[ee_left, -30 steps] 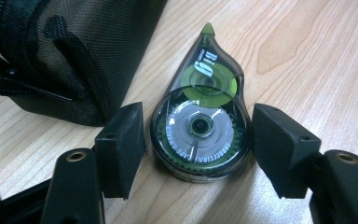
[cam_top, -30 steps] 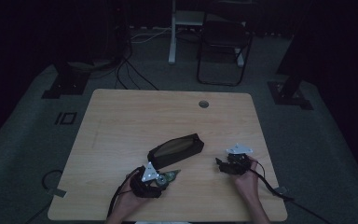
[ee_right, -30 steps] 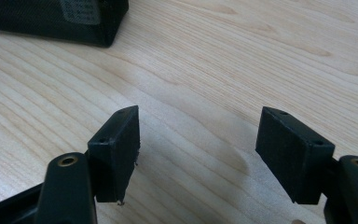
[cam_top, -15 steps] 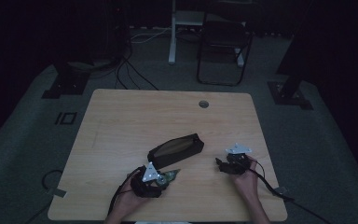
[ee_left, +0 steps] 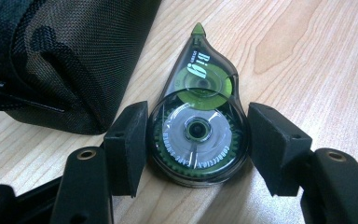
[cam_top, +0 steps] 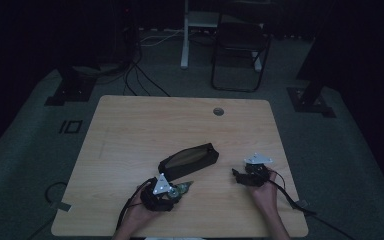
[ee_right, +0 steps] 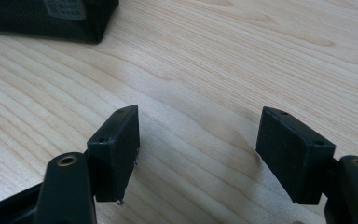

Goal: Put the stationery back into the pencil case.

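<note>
A clear, green-wheeled correction tape dispenser [ee_left: 204, 88] lies flat on the wooden table [cam_top: 145, 125], its tip pointing away from me. My left gripper [ee_left: 198, 142] has just been closing on it, and its two black pads [ee_left: 126, 144] now sit against the round body's two sides. In the high view this gripper [cam_top: 179, 190] is near the front edge, just below a dark camouflage zip pouch [cam_top: 189, 160], which also shows in the left gripper view [ee_left: 51, 56]. My right gripper [cam_top: 236, 176] rests to the right of the pouch, jaws apart over bare wood [ee_right: 198, 140] with nothing between them.
A corner of the pouch [ee_right: 51, 18] sits beyond the right gripper. A round cable hole [cam_top: 218, 111] lies near the table's far edge. Cables trail off the front edge from both grippers. A folding chair [cam_top: 240, 50] and stand bases surround the table on the dark floor.
Both hands and the pouch stay where they were; no shift is visible in the high view.
</note>
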Tool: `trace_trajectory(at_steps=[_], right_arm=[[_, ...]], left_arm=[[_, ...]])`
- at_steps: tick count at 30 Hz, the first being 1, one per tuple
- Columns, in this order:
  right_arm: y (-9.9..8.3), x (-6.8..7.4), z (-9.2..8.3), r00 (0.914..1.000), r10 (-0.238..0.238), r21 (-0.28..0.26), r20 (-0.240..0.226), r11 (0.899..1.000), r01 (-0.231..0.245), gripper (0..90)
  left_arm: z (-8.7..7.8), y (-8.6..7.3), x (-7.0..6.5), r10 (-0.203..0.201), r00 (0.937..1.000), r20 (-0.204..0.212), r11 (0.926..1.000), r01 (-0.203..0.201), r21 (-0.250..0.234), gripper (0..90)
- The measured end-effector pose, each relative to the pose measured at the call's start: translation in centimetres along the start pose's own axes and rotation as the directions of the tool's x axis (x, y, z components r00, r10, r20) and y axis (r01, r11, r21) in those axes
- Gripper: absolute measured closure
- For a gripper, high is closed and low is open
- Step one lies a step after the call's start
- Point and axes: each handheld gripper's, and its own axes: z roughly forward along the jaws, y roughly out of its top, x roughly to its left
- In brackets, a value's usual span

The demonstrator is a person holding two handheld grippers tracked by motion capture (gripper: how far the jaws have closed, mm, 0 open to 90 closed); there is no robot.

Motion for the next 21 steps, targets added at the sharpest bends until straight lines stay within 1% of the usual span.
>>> trace_trajectory(at_steps=[16,21], right_arm=[[-0.10,-0.21,-0.01,1.0000,0.005,-0.004,-0.006,1.000,-0.005,29.9],[-0.11,-0.23,-0.01,1.0000,0.007,-0.004,-0.007,1.000,-0.007,29.9]], left_arm=[[-0.14,0.00,0.05,0.000,1.0000,0.002,1.0000,0.000,-0.002,41.4],[-0.41,0.14,-0.03,0.005,0.9999,0.010,0.9999,-0.005,-0.011,41.4]])
